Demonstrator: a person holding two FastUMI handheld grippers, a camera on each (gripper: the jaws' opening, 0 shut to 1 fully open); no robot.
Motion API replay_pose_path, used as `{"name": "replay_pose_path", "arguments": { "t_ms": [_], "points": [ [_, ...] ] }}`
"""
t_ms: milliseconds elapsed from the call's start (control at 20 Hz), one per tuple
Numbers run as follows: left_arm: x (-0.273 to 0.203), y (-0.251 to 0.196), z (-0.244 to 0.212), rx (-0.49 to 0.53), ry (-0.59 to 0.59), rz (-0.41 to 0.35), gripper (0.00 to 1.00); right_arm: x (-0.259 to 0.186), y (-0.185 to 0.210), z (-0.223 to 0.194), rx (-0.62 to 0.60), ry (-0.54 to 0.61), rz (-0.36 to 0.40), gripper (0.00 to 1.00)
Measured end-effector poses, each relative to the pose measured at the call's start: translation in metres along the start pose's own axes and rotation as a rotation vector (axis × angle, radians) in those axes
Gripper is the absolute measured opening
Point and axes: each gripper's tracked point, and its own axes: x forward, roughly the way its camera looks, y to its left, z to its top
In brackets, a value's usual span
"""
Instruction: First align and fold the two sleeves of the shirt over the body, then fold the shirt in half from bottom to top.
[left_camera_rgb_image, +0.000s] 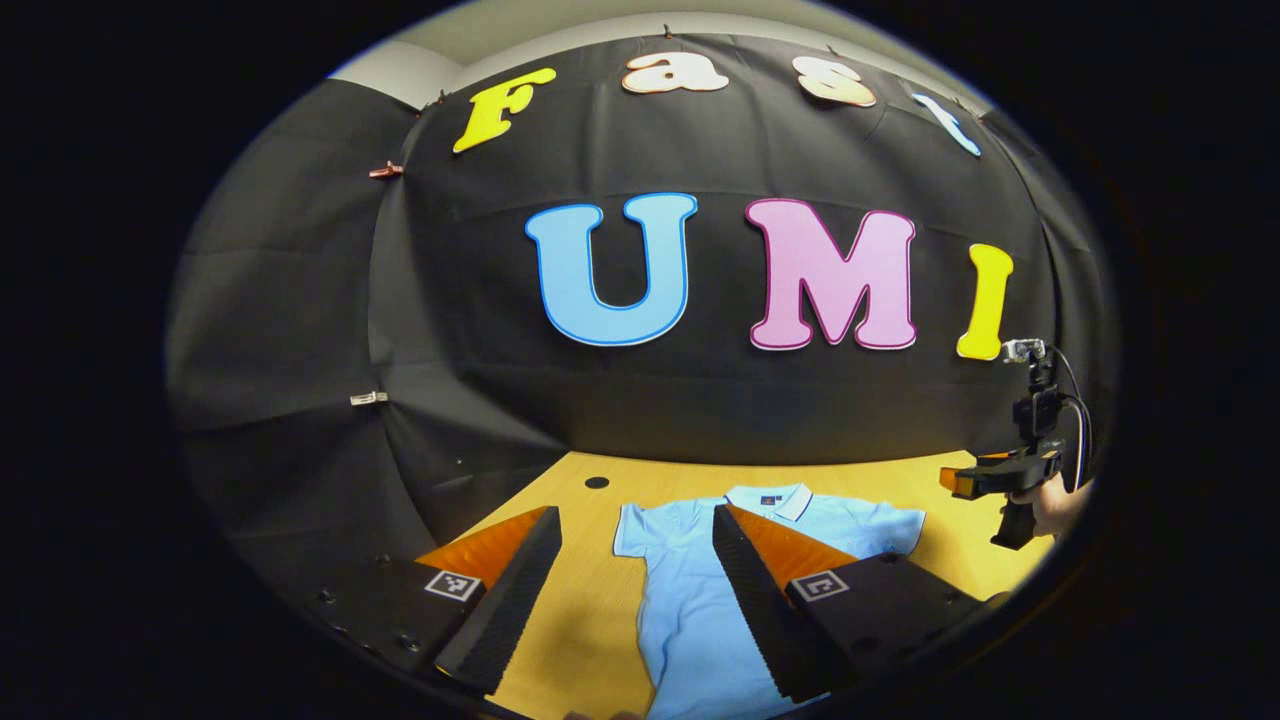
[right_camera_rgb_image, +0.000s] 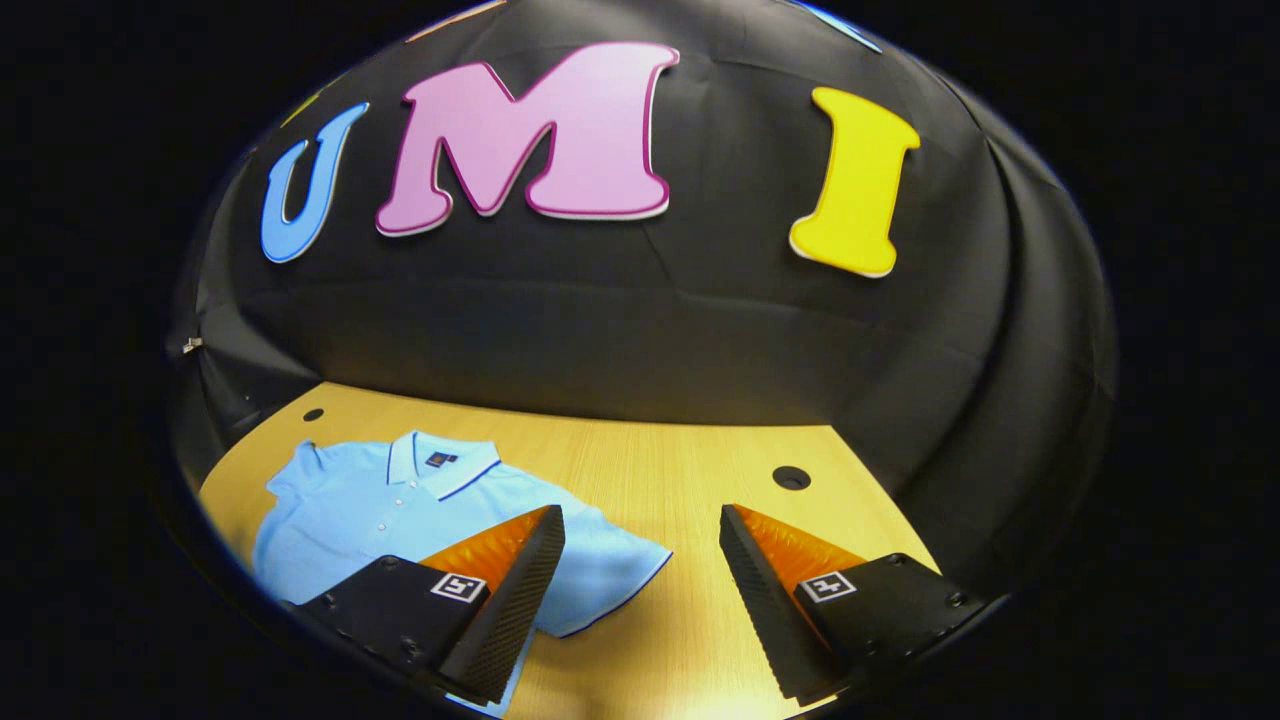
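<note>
left claw (left_camera_rgb_image: 632, 560) agape above shirt (left_camera_rgb_image: 690, 600); right claw (right_camera_rgb_image: 640, 560) agape beside sleeve (right_camera_rgb_image: 610, 575).

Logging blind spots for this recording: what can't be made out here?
- Light blue polo shirt: hem cut off by the left gripper view's lower edge.
- Its sleeve: partly behind the right tongs, right gripper view.
- Collar label: too small to read.
- Right tongs, seen far off in left gripper view: gap unclear.
</note>
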Motion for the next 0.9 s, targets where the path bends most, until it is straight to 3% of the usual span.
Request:
{"name": "replay_pose_path", "arguments": {
  "t_ms": [500,900],
  "points": [
    [0.021,-0.027,-0.022,0.013,0.06,-0.045,0.97,0.078,-0.01,-0.07,0.068,0.204,-0.003,0.97],
    [0.023,-0.05,-0.047,-0.009,0.108,-0.057,0.97,0.106,0.002,-0.1,0.051,0.295,0.042,0.97]
  ]
}}
